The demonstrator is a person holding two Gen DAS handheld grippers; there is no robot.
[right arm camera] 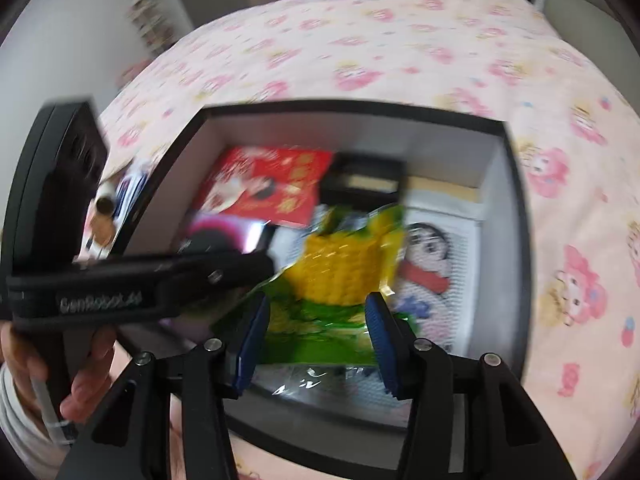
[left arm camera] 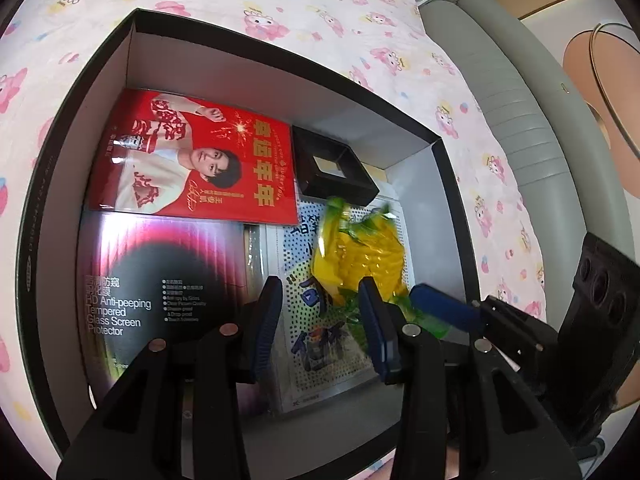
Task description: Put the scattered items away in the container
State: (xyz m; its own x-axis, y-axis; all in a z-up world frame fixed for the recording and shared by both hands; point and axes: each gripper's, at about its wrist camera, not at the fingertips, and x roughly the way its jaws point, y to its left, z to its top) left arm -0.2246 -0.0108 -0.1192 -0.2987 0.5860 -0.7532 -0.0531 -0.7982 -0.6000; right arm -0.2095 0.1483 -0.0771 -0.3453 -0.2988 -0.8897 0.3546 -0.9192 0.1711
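The black box (left arm camera: 456, 184), white inside, sits on a bedspread (left arm camera: 280, 4) printed with pink cartoon figures, and every position below is given relative to this box. Inside it, against the far left portion, lies a red card (left arm camera: 192, 160) showing a man and gold characters; just nearer than that lies a dark screen protector package (left arm camera: 160, 276) printed "HD Anti-peeping Tempered Glass Screen Protector". A small black square case (left arm camera: 334, 168) rests toward the far middle of the box floor. A white dotted sheet (left arm camera: 304, 344) with a cartoon drawing covers the near right floor. The yellow and green corn packet (left arm camera: 356, 256) is inside the box opening, over the dotted sheet, blurred in both views; whether it rests on the sheet cannot be told. The left gripper (left arm camera: 320, 320) is over the near part of the box with its jaws apart and nothing between them. The right gripper (right arm camera: 316, 340), seen in its own view over the near edge of the box, has its jaws apart with the green end of the packet lying in the gap; contact with the blue pads (right arm camera: 378, 336) cannot be confirmed through the blur. The person's left hand (right arm camera: 86, 364) grips the left device handle outside the box's left wall. A grey padded bed frame (left arm camera: 508, 120) runs beyond the box's right side
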